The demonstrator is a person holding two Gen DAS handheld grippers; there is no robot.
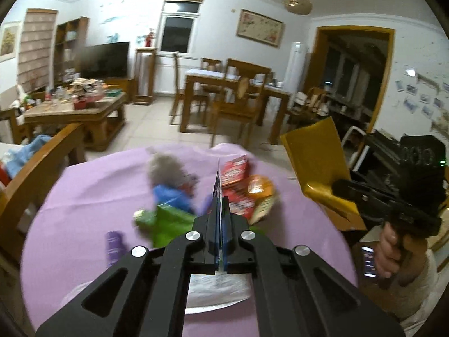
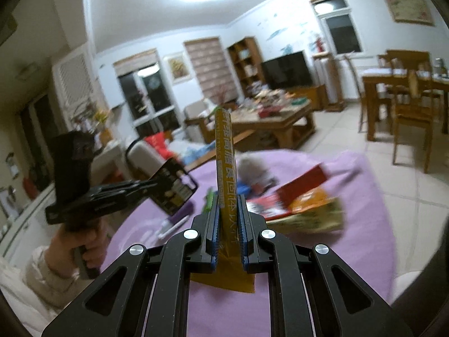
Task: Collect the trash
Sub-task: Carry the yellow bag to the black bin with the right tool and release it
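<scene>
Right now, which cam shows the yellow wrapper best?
Left wrist: the yellow wrapper shows broadside, held up in the right gripper. Right wrist sees it edge-on, a narrow printed strip between its own fingers.

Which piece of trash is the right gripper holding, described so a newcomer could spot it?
Start at the purple-covered table with its pile of wrappers. Above its near edge, the right gripper is shut on a yellow packet. Unlike the red and orange wrappers lying flat, it stands upright, edge-on, with pale printed characters.
</scene>
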